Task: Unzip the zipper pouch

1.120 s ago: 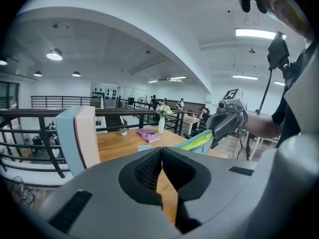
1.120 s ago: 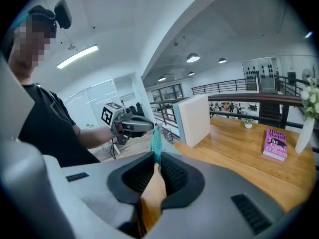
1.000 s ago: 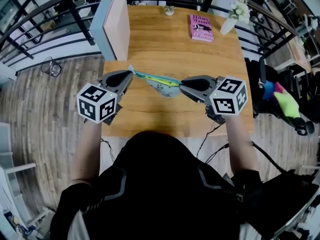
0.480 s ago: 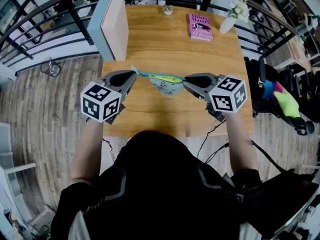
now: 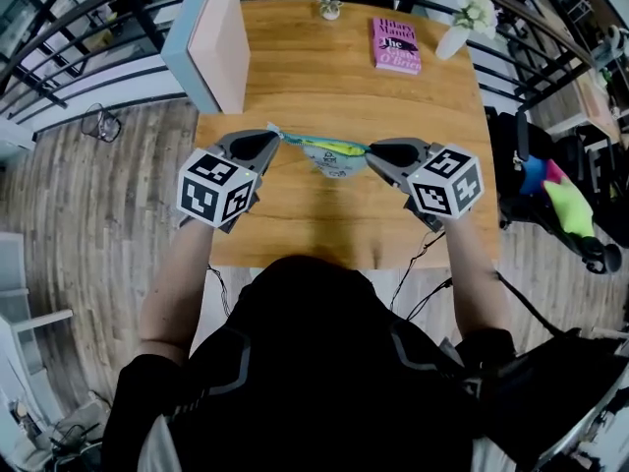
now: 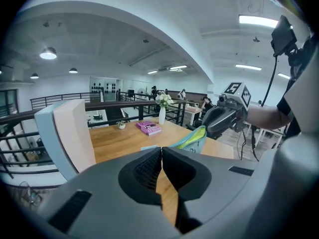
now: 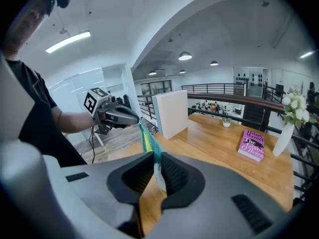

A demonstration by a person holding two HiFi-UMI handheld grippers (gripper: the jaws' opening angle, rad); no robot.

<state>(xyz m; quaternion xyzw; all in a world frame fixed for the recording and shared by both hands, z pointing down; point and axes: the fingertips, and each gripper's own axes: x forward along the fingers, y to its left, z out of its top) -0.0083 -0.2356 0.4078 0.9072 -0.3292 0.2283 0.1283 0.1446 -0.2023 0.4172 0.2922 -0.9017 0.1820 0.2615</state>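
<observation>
My L gripper (image 5: 274,137) jaws pinched shut on pouch (image 5: 334,156) left tab; R gripper (image 5: 371,151) clamped on right end. Pouch strung btwn, over table (image 5: 314,77). Risk: thin tab slips out if my pull's skewed.

**Colours Across the Desk**

Pale blue with small dark printed figures on the zipper pouch (image 5: 334,163); teal along its zip, yellow-green just below. Matt grey on left gripper (image 5: 278,137) and right gripper (image 5: 370,150), black ribbed pads (image 6: 145,171) inside, black-and-white square markers on each cube (image 5: 218,187). Warm honey wood grain across the table (image 5: 324,77). Pink cover with dark lettering on the book (image 5: 395,45). White for vase (image 5: 450,45) and flowers (image 5: 474,10). Light blue edge, cream-pink face on the upright board (image 5: 211,47). Grey-brown planks on the floor (image 5: 88,195). Black on the person's top (image 5: 314,362).
</observation>
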